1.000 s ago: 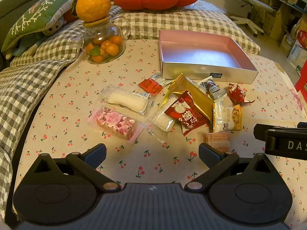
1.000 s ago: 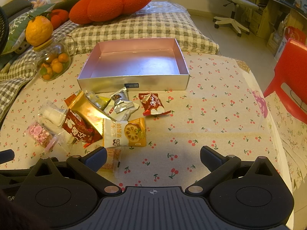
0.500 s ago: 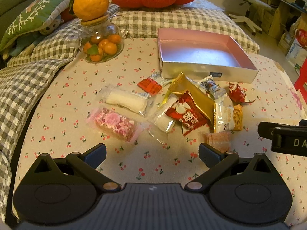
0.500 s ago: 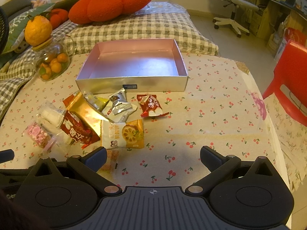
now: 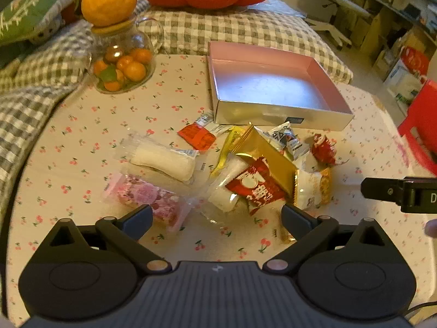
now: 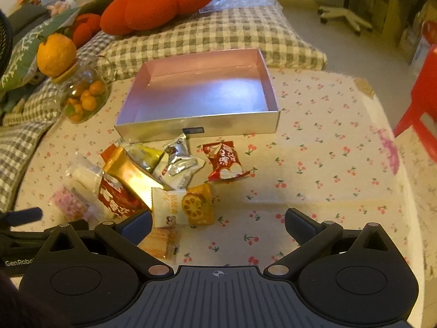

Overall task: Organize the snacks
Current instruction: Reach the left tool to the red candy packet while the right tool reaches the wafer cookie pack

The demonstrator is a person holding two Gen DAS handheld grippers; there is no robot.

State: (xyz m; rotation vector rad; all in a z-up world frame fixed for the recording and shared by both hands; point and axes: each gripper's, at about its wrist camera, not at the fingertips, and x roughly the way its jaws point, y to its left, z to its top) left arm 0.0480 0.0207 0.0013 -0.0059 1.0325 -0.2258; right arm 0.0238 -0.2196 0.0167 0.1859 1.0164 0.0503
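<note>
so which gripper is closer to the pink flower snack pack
Left. The left gripper has one open jaw right over the pink pack; the right gripper sits beyond the pile's far side.

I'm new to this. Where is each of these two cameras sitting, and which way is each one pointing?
Left wrist view: sits on the left gripper, looks forward over the snack pile toward the pink box; its open fingers show, plus the right gripper's tip at the right edge.
Right wrist view: sits on the right gripper, faces the box from further right; its open fingers show.
Shared: box, lotus-root packet, fruit jar, red cushion.
</note>
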